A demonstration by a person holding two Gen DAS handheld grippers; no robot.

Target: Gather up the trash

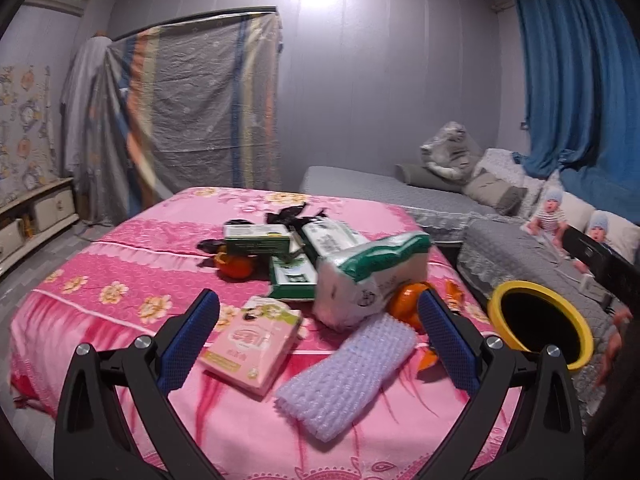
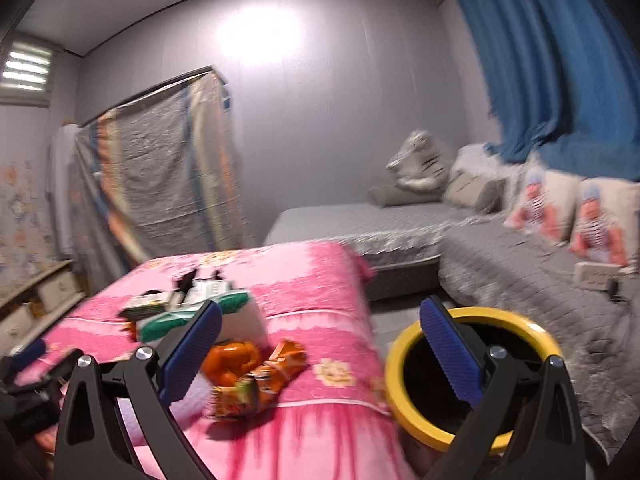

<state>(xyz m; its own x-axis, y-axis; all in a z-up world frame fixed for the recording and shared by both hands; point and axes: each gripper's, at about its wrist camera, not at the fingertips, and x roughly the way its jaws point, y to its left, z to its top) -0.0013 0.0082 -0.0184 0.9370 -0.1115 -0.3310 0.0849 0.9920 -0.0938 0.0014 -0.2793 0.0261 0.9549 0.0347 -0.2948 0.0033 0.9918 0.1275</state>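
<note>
Both our left gripper (image 1: 318,326) and right gripper (image 2: 320,344) hang with jaws spread wide and empty over the near edge of the pink bed (image 1: 120,264). The crumpled orange snack wrapper (image 2: 260,380) lies at the bed's near right corner, just beside the yellow-rimmed bin (image 2: 472,376) on the floor. We judge it light, crinkly and slippery, so we would pinch a bunched fold mid-wrapper; the purple foam sheet (image 1: 348,376) at the near edge looks soft and squashy.

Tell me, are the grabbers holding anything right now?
No. The left hand-held gripper and the right hand-held gripper are both open, with nothing between their fingers.
</note>
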